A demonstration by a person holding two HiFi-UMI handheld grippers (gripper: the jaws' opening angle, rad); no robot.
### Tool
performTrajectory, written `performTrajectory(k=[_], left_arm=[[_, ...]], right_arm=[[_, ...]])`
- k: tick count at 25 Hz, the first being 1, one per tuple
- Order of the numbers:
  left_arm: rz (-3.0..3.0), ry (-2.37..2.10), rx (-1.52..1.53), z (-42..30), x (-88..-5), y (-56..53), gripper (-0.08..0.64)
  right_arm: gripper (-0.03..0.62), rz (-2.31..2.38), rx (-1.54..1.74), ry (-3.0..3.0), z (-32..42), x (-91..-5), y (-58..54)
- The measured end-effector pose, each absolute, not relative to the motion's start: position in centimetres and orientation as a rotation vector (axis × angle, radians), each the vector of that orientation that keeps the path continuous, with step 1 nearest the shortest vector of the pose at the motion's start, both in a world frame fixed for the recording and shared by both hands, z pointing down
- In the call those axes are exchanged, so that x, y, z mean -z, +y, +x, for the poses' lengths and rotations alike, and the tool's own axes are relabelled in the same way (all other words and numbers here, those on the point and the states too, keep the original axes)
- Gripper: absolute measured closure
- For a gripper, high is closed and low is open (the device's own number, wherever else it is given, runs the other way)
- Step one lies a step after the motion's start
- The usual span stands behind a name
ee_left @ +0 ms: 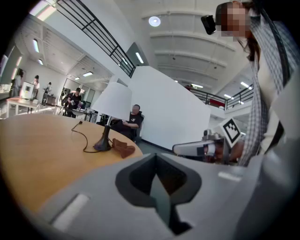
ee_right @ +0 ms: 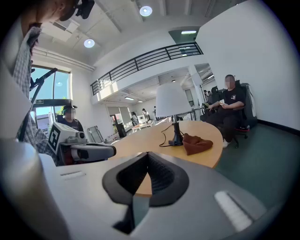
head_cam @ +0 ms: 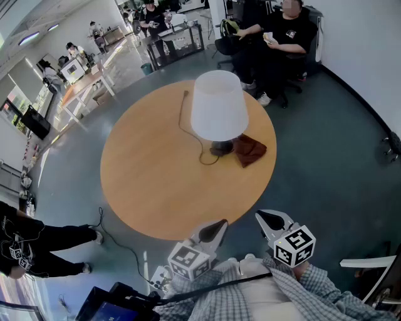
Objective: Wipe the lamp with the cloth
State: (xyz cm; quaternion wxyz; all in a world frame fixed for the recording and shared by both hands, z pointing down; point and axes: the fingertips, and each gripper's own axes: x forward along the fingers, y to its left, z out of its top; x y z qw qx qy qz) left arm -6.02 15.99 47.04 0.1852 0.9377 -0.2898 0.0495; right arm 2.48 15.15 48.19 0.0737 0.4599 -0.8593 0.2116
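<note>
Cloth (head_cam: 250,150) lies crumpled near the desk's (head_cam: 156,182) far right edge, just beside the lamp (head_cam: 218,105) base. Both grippers hover off the near edge, jaws together and empty. The right gripper (head_cam: 270,219) looks nearer than the left gripper (head_cam: 217,227), with the cloth straight ahead of it.

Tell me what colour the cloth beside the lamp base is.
Reddish brown. The cloth shows best in the right gripper view, crumpled by the lamp.

Round wood bench (head_cam: 156,188) mid-room on grey-green floor (head_cam: 326,169). White wall (head_cam: 366,44) at right, w/ seated person (head_cam: 282,41) beside it. More tables (head_cam: 84,84) far left. Round ceiling lights (ee_right: 146,10), upper-level railing (ee_right: 145,58).
</note>
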Motion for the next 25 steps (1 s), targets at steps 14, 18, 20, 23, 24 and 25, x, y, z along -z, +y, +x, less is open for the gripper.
performTrajectory(k=[14,18,20,23,24,25], left_arm=[[2.638,-0.820,-0.135,-6.0,-47.0,15.6,0.560],[2.634,-0.825,-0.141,-5.9,-46.9,15.7,0.560],[2.633,-0.830,-0.141,-5.8,-47.1,15.9,0.560],[2.633,-0.836,-0.141,-5.7,-47.2,15.8,0.560],[2.633,-0.839,-0.139,-5.6,-47.2,15.8,0.560],[2.634,-0.842,-0.136,-5.4,-47.2,15.7,0.560]], right_arm=[[0.589,1.370,-0.643,-2.577,2.5,-48.4,15.0],[0.589,1.372,-0.655,-2.580,2.7,-48.2,15.0],[0.589,1.379,-0.668,-2.581,3.0,-48.4,15.2],[0.589,1.385,-0.676,-2.580,3.3,-48.6,15.2],[0.589,1.386,-0.678,-2.580,3.4,-48.7,15.1],[0.589,1.388,-0.681,-2.580,3.6,-48.8,15.1]])
